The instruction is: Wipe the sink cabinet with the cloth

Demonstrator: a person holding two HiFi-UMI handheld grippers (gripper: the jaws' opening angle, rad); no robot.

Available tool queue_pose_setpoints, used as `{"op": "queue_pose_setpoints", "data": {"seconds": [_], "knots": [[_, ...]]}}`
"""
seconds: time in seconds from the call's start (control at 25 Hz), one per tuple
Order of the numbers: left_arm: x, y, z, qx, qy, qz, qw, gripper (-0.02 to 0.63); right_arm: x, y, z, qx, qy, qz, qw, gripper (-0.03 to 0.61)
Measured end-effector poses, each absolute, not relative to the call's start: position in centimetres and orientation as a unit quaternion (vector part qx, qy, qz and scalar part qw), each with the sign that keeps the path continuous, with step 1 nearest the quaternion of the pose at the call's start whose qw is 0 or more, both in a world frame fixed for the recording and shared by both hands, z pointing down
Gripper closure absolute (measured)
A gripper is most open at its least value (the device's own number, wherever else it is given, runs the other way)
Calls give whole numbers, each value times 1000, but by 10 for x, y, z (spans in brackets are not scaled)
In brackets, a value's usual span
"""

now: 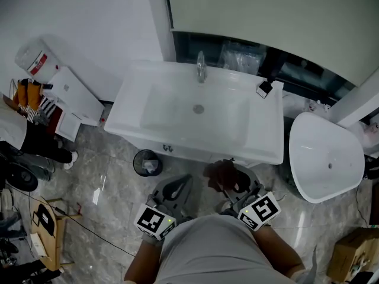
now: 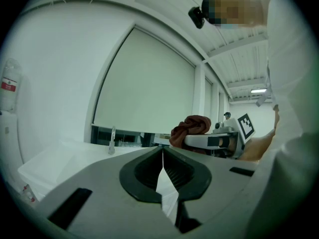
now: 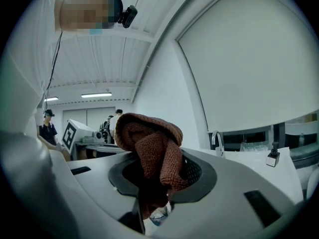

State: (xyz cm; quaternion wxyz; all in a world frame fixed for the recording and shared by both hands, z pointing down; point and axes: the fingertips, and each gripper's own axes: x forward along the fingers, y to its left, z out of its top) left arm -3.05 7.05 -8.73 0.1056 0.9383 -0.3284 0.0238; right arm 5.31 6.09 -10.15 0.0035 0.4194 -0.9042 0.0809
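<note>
Head view: our right gripper [image 1: 231, 183] clamps the brown cloth [image 1: 221, 171] near the sink cabinet [image 1: 195, 154]; our left gripper [image 1: 177, 186] has its jaws together.

Legend: the cloth [image 3: 152, 143] was rust-brown with a ribbed weave, set against the pale grey right gripper [image 3: 158, 158] and its black pads. The left gripper [image 2: 162, 153] was the same grey and black, and each carried a marker cube [image 1: 155, 220] patterned in black-and-white squares. At 12 o'clock from the grippers the sink [image 1: 121, 120] was plain white with a silvery tap [image 1: 201, 68], the floor [image 1: 106, 182] was grey and marbled, and a bin [image 1: 146, 162] at 10 o'clock was black.
</note>
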Motion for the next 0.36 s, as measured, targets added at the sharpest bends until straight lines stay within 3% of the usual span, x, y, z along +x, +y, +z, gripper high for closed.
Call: {"op": "queue_pose_setpoints", "data": {"seconds": [0.36], "knots": [[-32, 78, -90, 941, -320, 18, 110, 603, 54, 69, -101, 420, -903, 90, -3, 463]]}}
